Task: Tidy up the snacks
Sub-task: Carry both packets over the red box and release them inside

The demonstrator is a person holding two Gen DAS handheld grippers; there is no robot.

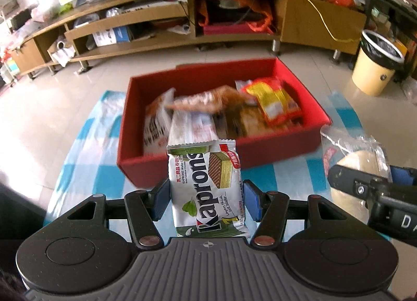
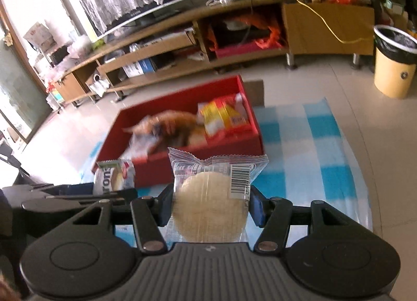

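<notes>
Above the blue-check cloth, w/ the red box of snacks just ahead, we carry two packs: our left gripper pinches a Kaprons wafer pack by its side edges, our right gripper is closed on a clear-wrapped round cracker. Risk, as we judge it: both wrappers are slick, so either could slip out short of the box, and squeezing harder may crack the cracker.

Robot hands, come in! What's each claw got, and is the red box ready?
Left claw shut on Kaprons wafer pack. Right claw shut on round cake packet. Red box ahead, open, part full. Nothing in the way.
</notes>
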